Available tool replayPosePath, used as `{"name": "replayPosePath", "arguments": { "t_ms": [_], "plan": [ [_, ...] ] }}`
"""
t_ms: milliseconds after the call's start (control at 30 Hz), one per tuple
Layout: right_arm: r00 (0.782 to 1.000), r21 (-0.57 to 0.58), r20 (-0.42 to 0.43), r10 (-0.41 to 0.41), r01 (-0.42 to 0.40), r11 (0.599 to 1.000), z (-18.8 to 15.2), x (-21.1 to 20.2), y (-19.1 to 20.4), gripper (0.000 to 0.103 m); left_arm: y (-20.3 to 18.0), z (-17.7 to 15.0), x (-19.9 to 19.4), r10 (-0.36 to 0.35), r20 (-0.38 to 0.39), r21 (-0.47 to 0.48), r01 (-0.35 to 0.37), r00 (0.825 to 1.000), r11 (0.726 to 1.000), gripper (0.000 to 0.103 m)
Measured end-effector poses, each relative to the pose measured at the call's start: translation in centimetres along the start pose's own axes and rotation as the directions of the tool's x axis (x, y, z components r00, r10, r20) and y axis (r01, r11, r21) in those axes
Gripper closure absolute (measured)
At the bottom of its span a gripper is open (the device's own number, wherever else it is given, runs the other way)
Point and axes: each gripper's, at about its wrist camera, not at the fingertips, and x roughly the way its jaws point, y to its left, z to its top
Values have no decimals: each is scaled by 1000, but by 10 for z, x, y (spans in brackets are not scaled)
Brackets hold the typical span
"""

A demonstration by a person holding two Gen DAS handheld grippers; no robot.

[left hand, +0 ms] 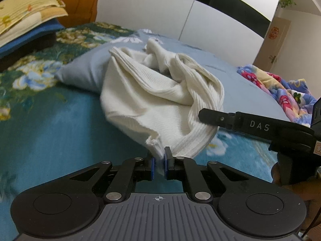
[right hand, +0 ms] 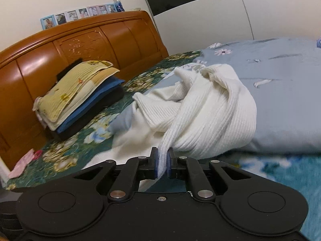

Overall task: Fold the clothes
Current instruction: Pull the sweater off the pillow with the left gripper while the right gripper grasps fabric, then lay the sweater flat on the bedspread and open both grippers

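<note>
White ribbed garment (left hand: 160, 100) bunched, edges pinched inside both grippers' jaws, shape unclear.

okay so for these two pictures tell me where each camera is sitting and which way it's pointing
Left wrist view: sits on the left claw, facing across the bed toward the white wardrobe; the claw pinches the white ribbed garment, and the right claw's finger enters from the right.
Right wrist view: sits on the right claw, facing the wooden headboard and the stack of folded clothes; this claw pinches the same garment.
Shared: the garment, the blue-grey pillow, the folded stack and the floral bedspread.
</note>
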Motion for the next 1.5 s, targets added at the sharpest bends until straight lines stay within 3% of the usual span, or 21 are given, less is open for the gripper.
{"name": "replayPosePath", "arguments": {
  "t_ms": [267, 600, 967, 1400, 1500],
  "plan": [
    [999, 55, -13, 48, -47, 997, -36, -48, 18, 94, -10, -44, -45, -8, 6, 24, 8, 1000, 1000, 96],
    [999, 105, -35, 26, -22, 994, -58, -86, 31, 94, -12, -68, -77, -8, 31, -82, 11, 999, 997, 97],
    [995, 100, -78, 64, -56, 993, -93, -134, 45, 94, -11, -114, -129, -24, 35, -159, 30, 999, 987, 97],
    [989, 188, -87, 119, -101, 977, -149, -194, 45, 94, -32, -173, -167, -34, 9, -139, 35, 999, 990, 97],
    [984, 192, -102, 145, -124, 973, -161, -205, 46, 100, -36, -183, -170, -51, -3, -144, 50, 999, 988, 97]
  ]
}}
